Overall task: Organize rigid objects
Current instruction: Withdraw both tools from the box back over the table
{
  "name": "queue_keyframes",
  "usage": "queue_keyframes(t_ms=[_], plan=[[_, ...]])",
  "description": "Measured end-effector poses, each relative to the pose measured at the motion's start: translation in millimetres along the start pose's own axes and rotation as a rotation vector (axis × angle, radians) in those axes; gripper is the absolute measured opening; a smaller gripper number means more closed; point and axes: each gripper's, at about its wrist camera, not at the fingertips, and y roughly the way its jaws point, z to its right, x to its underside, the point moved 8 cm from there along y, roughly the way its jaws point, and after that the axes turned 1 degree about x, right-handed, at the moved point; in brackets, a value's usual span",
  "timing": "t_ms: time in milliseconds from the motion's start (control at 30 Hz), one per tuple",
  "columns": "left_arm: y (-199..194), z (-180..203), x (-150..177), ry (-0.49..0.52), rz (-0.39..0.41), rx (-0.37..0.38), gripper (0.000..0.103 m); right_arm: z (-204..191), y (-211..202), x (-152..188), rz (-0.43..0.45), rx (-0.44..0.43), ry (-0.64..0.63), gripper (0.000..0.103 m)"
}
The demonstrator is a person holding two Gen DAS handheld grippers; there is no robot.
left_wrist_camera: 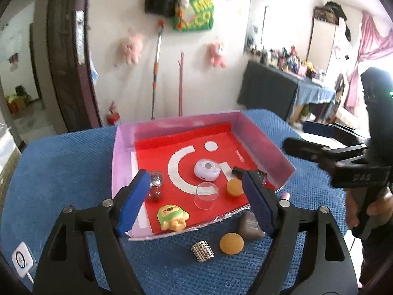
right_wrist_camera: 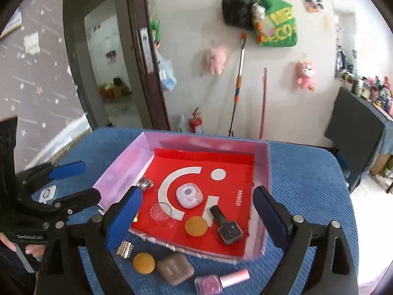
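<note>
A pink-walled tray [left_wrist_camera: 122, 147] with a red floor sits on the blue cloth. In it lie a lilac device [left_wrist_camera: 206, 169], a clear dome [left_wrist_camera: 206, 194], an orange disc [left_wrist_camera: 234, 187], a black polish bottle [right_wrist_camera: 224, 226], a green toy figure [left_wrist_camera: 172, 217], a red marble [left_wrist_camera: 154, 194] and a glitter ball [left_wrist_camera: 156, 179]. In front of the tray lie another orange disc [left_wrist_camera: 231, 243], a brown case [left_wrist_camera: 249, 226], a silver bead cube [left_wrist_camera: 202, 250] and a pink polish bottle [right_wrist_camera: 221, 280]. My left gripper [left_wrist_camera: 194, 179] and right gripper [right_wrist_camera: 197, 194] hover open above the tray's near edge, both empty.
A small white device [left_wrist_camera: 22, 261] lies on the cloth at the near left. The right gripper [left_wrist_camera: 294, 135] shows at the right of the left wrist view, held in a hand [left_wrist_camera: 378, 206]. A dark cluttered table [left_wrist_camera: 270, 86] stands beyond at the right.
</note>
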Motion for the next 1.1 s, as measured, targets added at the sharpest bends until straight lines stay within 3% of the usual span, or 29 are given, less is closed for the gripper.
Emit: queue_keyframes(t_ms=[100,233,333,467,800,1100], plan=[[-18,6,7,-0.005,0.059,-0.025,0.081,2,-29,5,0.053,0.008,0.014,0.102],[-43,10,18,-0.034,0.146,-0.043,0.09,3,-71,17,0.139,0.051,0.015,0.103],[-63,13,29,-0.05,0.231,-0.101,0.1,2,-97,32,0.19,0.084,0.015,0.103],[-77,22,49,-0.039,0.282,-0.154,0.103,-1,-119,58,0.237,0.133,0.008,0.103],[-72,31,97,-0.069,0.235,-0.176,0.103,-5,-106,122,0.214,0.182,0.033,0.103],[-46,23,127,-0.1,0.124,-0.176,0.103,-2,-62,165,0.091,0.148,0.093,0.103]])
